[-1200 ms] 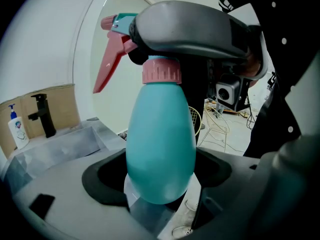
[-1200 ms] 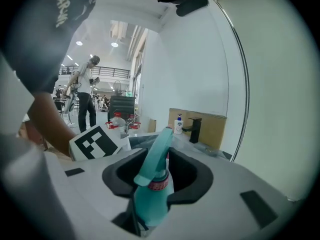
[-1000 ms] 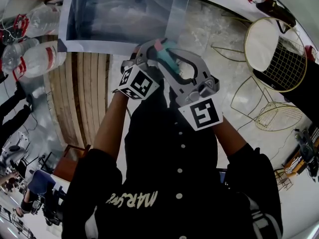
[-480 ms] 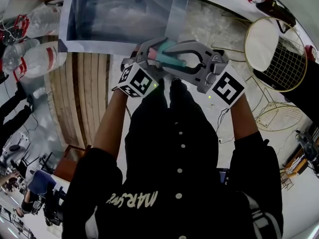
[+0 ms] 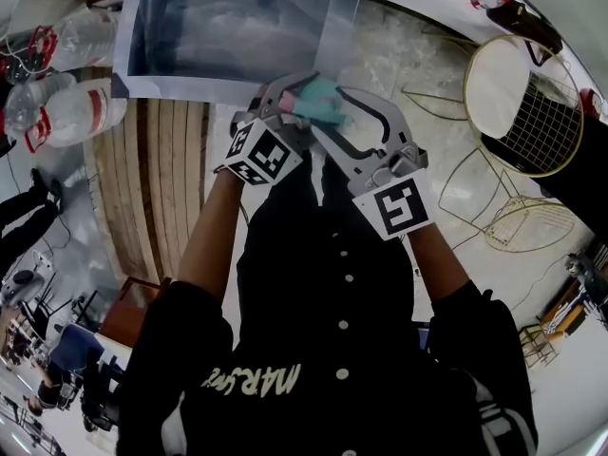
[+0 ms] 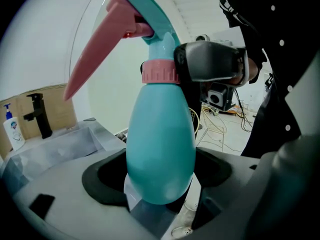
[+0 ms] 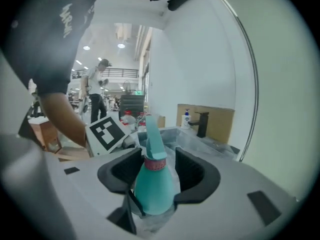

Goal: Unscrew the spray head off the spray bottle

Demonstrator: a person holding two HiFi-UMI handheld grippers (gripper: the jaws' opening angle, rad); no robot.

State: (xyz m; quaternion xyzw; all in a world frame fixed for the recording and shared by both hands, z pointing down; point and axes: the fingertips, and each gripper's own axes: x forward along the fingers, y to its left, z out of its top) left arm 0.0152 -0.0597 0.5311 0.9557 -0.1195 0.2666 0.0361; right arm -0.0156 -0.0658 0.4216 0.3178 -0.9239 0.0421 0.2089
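Spray bottle held in the air between two grippers, spray head still on.

The left gripper (image 6: 159, 184) was clamped on the rounded lower body of the teal spray bottle (image 6: 160, 144), carrying it in front of the person, off any surface. The right gripper (image 7: 155, 169) had just been opening its jaws. They stood spread on either side of the pink collar (image 7: 155, 164) at the bottle's neck, with a gap at each pad. The spray head (image 6: 150, 21) sat on the collar, its pink trigger (image 6: 92, 59) pointing away from the right gripper.
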